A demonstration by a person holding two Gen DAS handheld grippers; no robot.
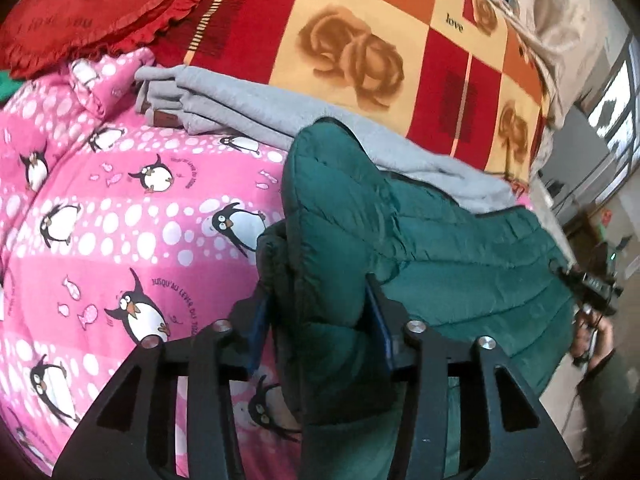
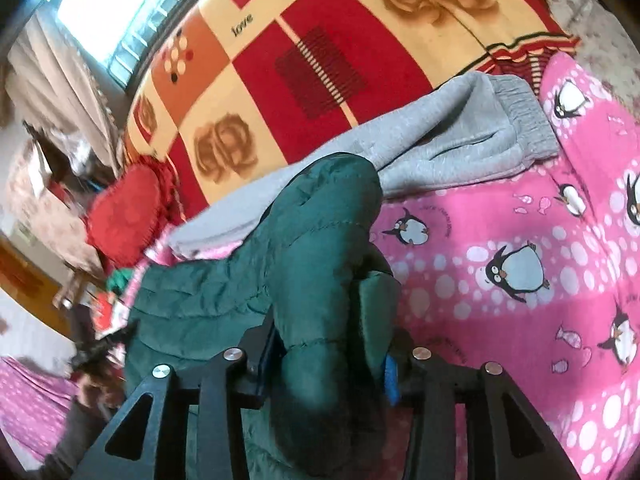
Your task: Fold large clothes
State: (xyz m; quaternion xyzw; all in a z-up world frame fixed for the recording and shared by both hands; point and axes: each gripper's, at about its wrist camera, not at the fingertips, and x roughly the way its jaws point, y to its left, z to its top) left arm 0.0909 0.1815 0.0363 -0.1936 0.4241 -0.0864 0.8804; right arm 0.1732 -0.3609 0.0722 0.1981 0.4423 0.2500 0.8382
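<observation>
A dark green quilted jacket (image 1: 440,240) (image 2: 224,292) lies on a pink penguin quilt (image 1: 120,220) (image 2: 520,320). One puffy fold of it rises between the fingers of my left gripper (image 1: 316,312). The blue pads (image 1: 260,320) stand apart at its sides, and the jaws look open around the fold. Another fold of the same jacket sits the same way in my right gripper (image 2: 332,344), loosely between spread pads (image 2: 390,376). In the left wrist view the right gripper (image 1: 592,284) shows at the jacket's far end, held by a hand.
Folded grey sweatpants (image 1: 240,100) (image 2: 460,136) lie just behind the jacket. Beyond them spreads a red and yellow checked blanket with roses (image 1: 360,40) (image 2: 320,60). A red frilled cushion (image 1: 80,12) (image 2: 128,216) rests at one end. A window and floor lie past the bed's edge.
</observation>
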